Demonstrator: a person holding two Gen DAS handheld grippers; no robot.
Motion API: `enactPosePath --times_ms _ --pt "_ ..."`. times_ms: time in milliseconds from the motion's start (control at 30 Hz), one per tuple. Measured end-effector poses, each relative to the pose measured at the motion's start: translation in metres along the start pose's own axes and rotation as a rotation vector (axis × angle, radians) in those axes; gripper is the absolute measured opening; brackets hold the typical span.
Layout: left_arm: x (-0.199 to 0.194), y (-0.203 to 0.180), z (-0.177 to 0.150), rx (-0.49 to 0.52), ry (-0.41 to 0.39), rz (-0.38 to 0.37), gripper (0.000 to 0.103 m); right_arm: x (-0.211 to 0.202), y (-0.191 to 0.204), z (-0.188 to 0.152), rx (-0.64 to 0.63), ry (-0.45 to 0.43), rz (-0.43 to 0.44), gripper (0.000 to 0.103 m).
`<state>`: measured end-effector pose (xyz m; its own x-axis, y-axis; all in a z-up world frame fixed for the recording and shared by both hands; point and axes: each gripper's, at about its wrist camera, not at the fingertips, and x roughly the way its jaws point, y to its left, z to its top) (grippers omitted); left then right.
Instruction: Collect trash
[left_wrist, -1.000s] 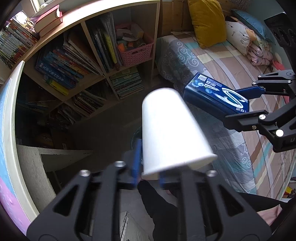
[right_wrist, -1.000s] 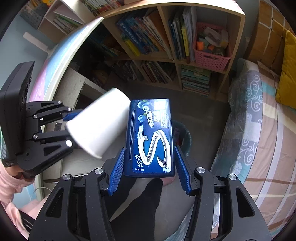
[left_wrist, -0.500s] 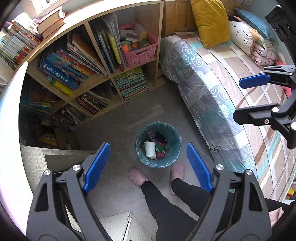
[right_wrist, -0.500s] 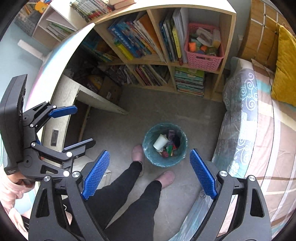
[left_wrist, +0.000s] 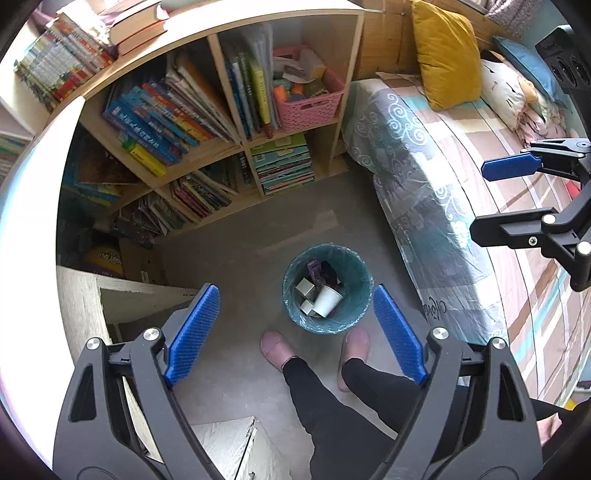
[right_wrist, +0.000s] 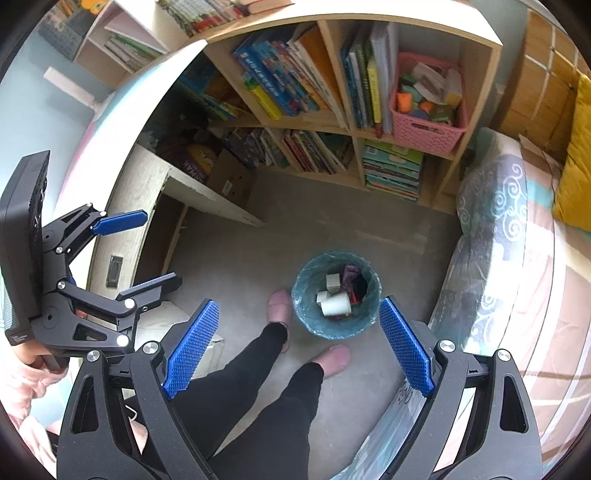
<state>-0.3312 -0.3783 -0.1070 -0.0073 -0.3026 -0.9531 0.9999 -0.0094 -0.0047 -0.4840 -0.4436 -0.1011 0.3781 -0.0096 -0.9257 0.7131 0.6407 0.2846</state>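
Note:
A round bin with a teal liner (left_wrist: 360, 293) stands on the grey floor far below both grippers; it also shows in the right wrist view (right_wrist: 306, 291). Inside lie a white paper cup (left_wrist: 327, 300) (right_wrist: 335, 305), small white boxes and dark scraps. My left gripper (left_wrist: 293, 325) is open and empty, high above the bin. My right gripper (right_wrist: 297, 341) is open and empty too. The right gripper shows at the right edge of the left wrist view (left_wrist: 498, 199), and the left gripper at the left of the right wrist view (right_wrist: 144, 254).
The person's legs and pink slippers (left_wrist: 275, 345) stand just in front of the bin. A wooden bookshelf (left_wrist: 221, 122) with a pink basket (left_wrist: 306, 99) is behind it. A bed (left_wrist: 461, 177) runs along the right, a white desk (right_wrist: 155, 206) along the left.
One second ago the left gripper held a white cup and the right a blue box. Both opened and the items dropped into the bin. Both grippers have since stayed open above it.

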Motion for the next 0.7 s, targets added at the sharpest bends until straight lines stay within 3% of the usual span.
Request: enactPosePath --times_ms 200,300,700 --pt "-0.008 0.016 -0.003 -0.044 -0.009 0.026 0.084 0.003 0.016 0.018 -0.05 0.003 0.015 0.089" --pt "-0.015 0.028 -0.005 -0.066 -0.021 0.046 0.089 0.004 0.025 0.028 -0.071 0.002 0.023 0.089" --pt "-0.047 0.096 -0.017 -0.235 -0.075 0.108 0.094 0.009 0.085 0.087 -0.233 0.002 0.064 0.09"
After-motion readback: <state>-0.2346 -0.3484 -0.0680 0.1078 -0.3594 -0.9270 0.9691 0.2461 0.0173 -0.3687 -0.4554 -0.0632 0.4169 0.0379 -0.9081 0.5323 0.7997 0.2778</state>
